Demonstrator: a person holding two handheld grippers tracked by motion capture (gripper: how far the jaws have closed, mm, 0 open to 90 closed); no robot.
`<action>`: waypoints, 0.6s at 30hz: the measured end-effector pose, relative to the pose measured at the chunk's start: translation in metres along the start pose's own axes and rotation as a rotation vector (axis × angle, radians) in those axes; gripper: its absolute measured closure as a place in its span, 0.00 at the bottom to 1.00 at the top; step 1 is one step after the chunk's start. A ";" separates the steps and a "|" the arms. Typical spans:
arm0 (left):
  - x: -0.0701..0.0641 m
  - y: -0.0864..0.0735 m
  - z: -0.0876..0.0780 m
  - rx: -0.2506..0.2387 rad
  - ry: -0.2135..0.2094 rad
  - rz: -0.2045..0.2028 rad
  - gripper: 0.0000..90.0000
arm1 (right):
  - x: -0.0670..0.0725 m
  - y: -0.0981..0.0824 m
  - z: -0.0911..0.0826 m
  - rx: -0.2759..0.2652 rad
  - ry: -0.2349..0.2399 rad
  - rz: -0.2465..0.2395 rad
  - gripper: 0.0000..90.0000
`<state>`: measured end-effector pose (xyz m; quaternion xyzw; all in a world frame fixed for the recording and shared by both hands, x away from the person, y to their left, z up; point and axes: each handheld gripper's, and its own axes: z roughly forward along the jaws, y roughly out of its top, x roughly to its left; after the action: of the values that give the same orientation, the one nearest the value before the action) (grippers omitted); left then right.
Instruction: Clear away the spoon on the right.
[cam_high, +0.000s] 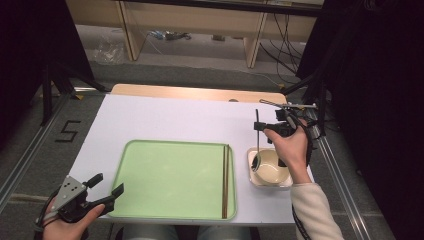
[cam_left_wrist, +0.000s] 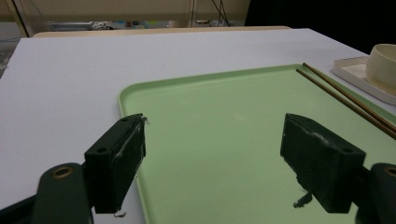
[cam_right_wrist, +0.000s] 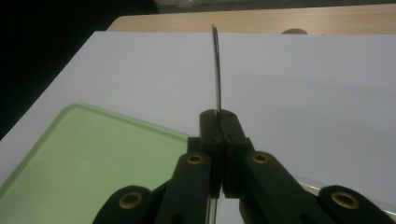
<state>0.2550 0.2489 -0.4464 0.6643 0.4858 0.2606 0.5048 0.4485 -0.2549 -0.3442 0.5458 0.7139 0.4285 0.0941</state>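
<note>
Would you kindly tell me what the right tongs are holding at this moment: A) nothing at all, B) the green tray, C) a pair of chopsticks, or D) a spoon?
D: the right tongs are shut on the handle of a spoon, whose bowl end hangs over the cream bowl.
</note>
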 end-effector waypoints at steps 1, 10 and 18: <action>0.000 0.000 0.000 0.000 0.001 0.000 0.24 | 0.002 0.000 0.002 0.001 0.006 -0.014 1.00; 0.000 -0.001 -0.002 0.000 0.008 -0.004 0.24 | 0.023 -0.003 0.019 0.044 0.042 0.012 1.00; 0.000 -0.001 -0.003 -0.001 0.012 -0.008 0.24 | 0.035 -0.007 0.028 0.086 0.063 -0.001 1.00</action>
<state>0.2519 0.2504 -0.4465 0.6605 0.4914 0.2626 0.5033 0.4469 -0.2103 -0.3550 0.5351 0.7346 0.4144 0.0481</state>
